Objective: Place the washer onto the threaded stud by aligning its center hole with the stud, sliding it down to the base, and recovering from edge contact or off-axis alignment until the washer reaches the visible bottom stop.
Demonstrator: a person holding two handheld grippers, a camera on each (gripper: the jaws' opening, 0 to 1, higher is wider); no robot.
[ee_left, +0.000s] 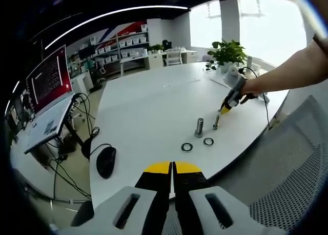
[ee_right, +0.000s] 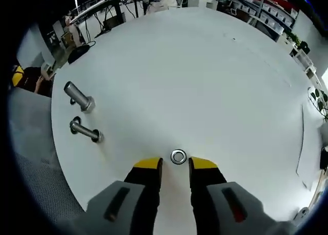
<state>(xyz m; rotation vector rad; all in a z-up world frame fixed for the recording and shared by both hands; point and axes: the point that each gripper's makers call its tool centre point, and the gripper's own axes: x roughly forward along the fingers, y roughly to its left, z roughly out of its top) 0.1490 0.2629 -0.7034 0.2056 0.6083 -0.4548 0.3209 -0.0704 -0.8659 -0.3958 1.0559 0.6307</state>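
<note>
Metal washer (ee_right: 178,156) lies flat on the white desk (ee_right: 205,81), just ahead of the right gripper (ee_right: 176,164), whose jaws stand parted and empty. Both studs (ee_right: 84,130) beside it stand bare; pickup and threading remain. Left gripper (ee_left: 172,167) is clenched, holding nothing.

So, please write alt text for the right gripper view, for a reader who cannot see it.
The right hand-held gripper, jaws open, points at a washer lying flat on a white table just past its yellow tips. Two metal studs stand on the table to its left.
</note>
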